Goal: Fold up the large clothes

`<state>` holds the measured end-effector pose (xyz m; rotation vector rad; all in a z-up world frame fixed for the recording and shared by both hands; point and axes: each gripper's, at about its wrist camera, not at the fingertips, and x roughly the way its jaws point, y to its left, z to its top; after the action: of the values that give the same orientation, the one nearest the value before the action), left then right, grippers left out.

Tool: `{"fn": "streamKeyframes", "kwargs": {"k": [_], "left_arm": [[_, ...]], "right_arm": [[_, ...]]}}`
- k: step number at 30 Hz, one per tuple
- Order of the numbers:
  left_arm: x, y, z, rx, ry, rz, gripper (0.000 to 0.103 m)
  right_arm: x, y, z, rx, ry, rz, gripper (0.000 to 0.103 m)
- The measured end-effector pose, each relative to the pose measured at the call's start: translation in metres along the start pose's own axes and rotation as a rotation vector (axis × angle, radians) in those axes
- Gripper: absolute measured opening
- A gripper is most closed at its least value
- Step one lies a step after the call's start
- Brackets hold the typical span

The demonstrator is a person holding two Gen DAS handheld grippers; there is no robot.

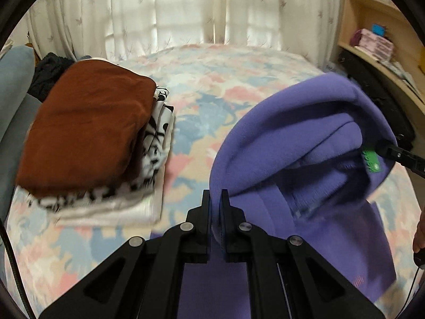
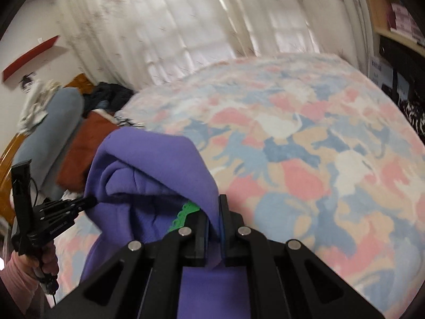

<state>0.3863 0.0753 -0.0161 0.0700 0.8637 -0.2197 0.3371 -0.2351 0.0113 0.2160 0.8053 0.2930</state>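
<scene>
- Left wrist view shows the left gripper [image 1: 215, 212] pinching a fold of the purple hoodie [image 1: 305, 138] between its two fingers; the cloth hangs from the pinch and drapes down over the floral bedspread [image 1: 202, 85]
- Right wrist view shows the right gripper [image 2: 213, 220] pinching another edge of the same hoodie [image 2: 148, 164], just beside its green neck label [image 2: 184, 216]; the left gripper [image 2: 91, 200] appears at the far side of the garment, also closed on cloth
- The hoodie is thus held up between both grippers, above the bed, with its lower part trailing toward the bedspread [image 2: 305, 138]
- A stack of folded clothes [image 1: 87, 143], rust-brown on top, lies on the bed to the left, apart from the hoodie
- Judgement: the step in hand looks like lifting and spreading the garment before laying it flat
- To do it well: keep both pinches firm and level; draw the grippers apart until the top edge is taut, not stretched; lower the hem first so the body lies smooth; set it down on the bare bedspread, away from the stack
- Risk: thick fleece may slip from a shallow pinch; both views are blurred, so grip depth is unclear
</scene>
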Motion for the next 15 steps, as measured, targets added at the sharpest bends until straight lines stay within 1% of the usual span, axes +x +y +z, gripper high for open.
{"fn": "streamKeyframes", "kwargs": {"k": [3, 5, 7, 8, 9, 10, 11, 12, 15], "left_arm": [[-0.032, 0.004, -0.034, -0.026, -0.008, -0.042, 0.003], [-0.05, 0.006, -0.064, -0.04, -0.009, -0.065, 0.003], [-0.058, 0.008, -0.102, -0.052, 0.006, -0.084, 0.003], [-0.058, 0.008, -0.114, -0.058, 0.022, -0.091, 0.003], [-0.057, 0.008, -0.133, -0.063, 0.043, -0.097, 0.003], [-0.054, 0.008, -0.148, -0.067, 0.055, -0.092, 0.003], [-0.052, 0.01, -0.165, -0.071, 0.075, -0.102, 0.003], [-0.052, 0.011, -0.186, -0.082, 0.102, -0.116, 0.003], [-0.046, 0.026, -0.224, -0.139, 0.157, -0.144, 0.003]], "right_arm": [[-0.038, 0.018, -0.026, -0.065, -0.038, -0.002, 0.005], [-0.059, 0.024, -0.049, -0.091, -0.052, -0.004, 0.006], [-0.071, 0.024, -0.075, -0.105, -0.051, -0.009, 0.006], [-0.075, 0.023, -0.091, -0.114, -0.041, -0.014, 0.008], [-0.077, 0.02, -0.109, -0.115, -0.02, -0.016, 0.009], [-0.075, 0.017, -0.122, -0.112, 0.007, -0.015, 0.012], [-0.072, 0.013, -0.141, -0.113, 0.055, -0.027, 0.014], [-0.068, 0.008, -0.161, -0.115, 0.102, -0.055, 0.014], [-0.064, -0.004, -0.205, -0.103, 0.2, -0.094, 0.014]]}}
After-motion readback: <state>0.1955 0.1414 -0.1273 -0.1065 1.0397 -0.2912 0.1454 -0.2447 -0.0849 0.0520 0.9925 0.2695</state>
